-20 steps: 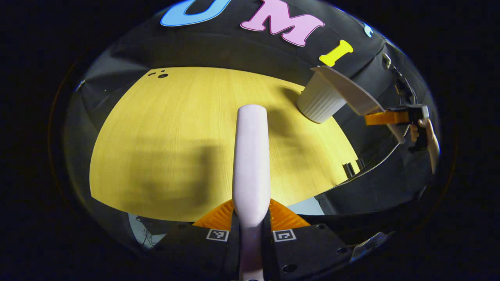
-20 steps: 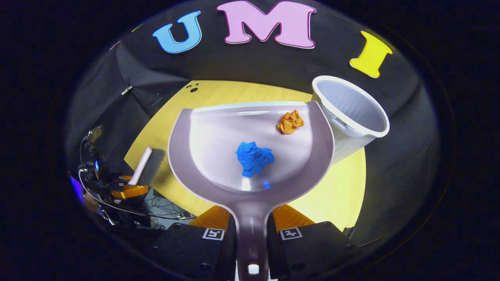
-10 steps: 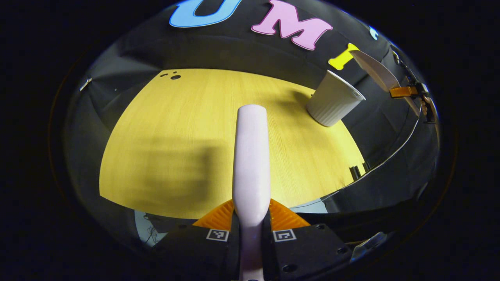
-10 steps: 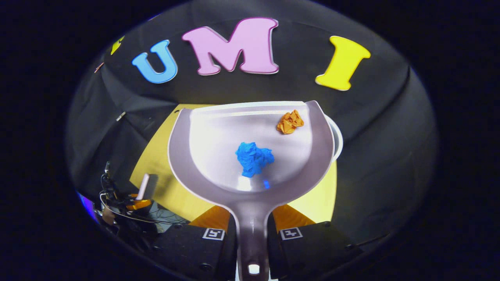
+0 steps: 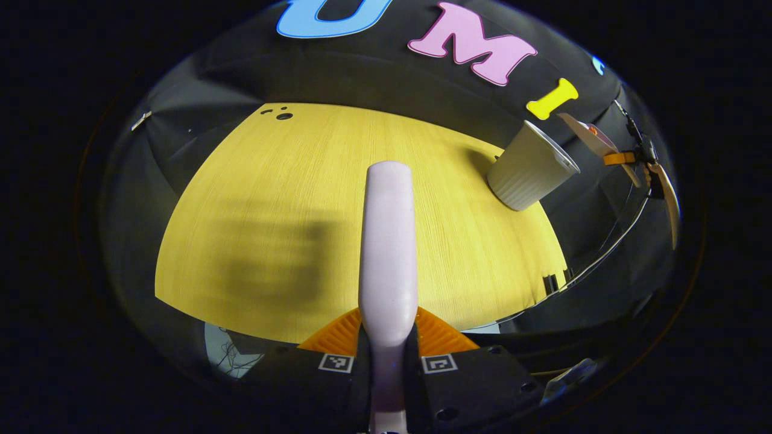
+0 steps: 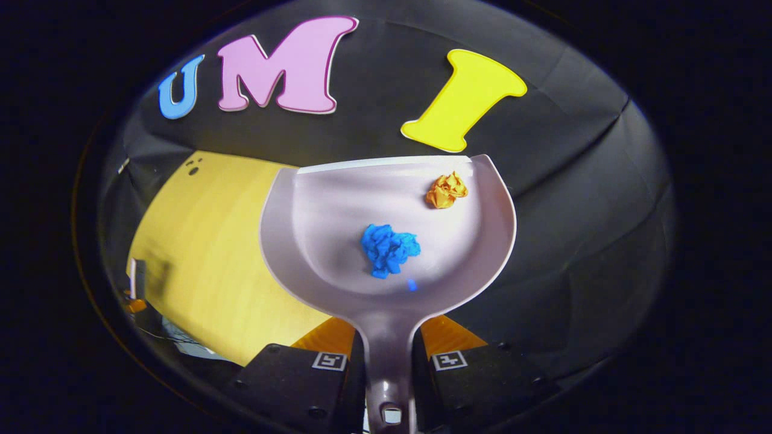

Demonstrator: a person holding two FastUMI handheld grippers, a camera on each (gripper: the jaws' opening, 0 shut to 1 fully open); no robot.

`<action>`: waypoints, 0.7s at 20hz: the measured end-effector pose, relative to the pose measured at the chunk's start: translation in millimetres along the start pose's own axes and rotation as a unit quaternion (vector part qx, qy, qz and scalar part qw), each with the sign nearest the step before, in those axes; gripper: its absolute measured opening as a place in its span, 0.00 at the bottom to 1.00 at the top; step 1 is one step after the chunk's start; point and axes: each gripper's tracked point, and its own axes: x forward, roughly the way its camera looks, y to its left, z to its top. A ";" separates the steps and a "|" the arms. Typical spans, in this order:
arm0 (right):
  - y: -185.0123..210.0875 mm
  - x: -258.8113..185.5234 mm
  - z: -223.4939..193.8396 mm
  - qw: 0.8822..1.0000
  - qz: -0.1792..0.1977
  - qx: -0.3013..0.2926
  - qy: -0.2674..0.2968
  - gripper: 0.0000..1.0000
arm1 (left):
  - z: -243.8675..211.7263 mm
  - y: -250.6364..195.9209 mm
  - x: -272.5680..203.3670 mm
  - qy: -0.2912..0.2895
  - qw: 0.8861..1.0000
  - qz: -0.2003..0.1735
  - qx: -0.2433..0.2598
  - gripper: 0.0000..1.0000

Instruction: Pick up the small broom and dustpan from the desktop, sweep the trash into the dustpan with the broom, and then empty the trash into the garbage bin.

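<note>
My left gripper [image 5: 387, 330] is shut on the white broom handle [image 5: 387, 241], which points out over the yellow table [image 5: 271, 199]. The white ribbed garbage bin [image 5: 531, 175] stands at the table's far right corner. Just right of the bin and above its rim hangs the dustpan [image 5: 590, 140], tilted, with the right gripper [image 5: 621, 158] and a hand [image 5: 664, 202] behind it. In the right gripper view my right gripper [image 6: 389, 339] is shut on the handle of the pale dustpan [image 6: 325, 211]. A blue paper ball [image 6: 389, 248] and an orange paper ball [image 6: 446, 190] lie in the pan.
The table's bare top [image 6: 199, 253] lies to the left of the pan and below it. Small cable holes [image 5: 282, 114] sit at the table's far left corner. A dark bracket [image 5: 550, 283] is fixed to its right edge. Black cloth walls close in behind and to the right.
The right gripper has lifted the dustpan and swung it right, from beside the bin to above and past its rim. The paper balls stay in the pan. The broom has hardly moved.
</note>
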 end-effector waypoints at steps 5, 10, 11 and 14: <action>-23.8 34.7 -0.4 0.995 -0.037 -0.088 0.007 0.36 | 28.4 12.6 11.1 0.013 0.999 0.025 0.020 0.27; -26.5 50.1 0.6 0.976 -0.070 -0.205 0.014 0.32 | 56.6 13.8 3.8 -0.003 0.999 0.043 0.010 0.27; -23.9 48.3 -2.2 0.974 -0.069 -0.217 0.019 0.36 | 60.6 13.4 3.4 -0.006 0.999 0.043 -0.001 0.27; -24.6 49.1 -9.0 0.961 -0.073 -0.263 0.050 0.36 | 63.7 17.4 4.4 -0.009 0.999 0.050 -0.015 0.25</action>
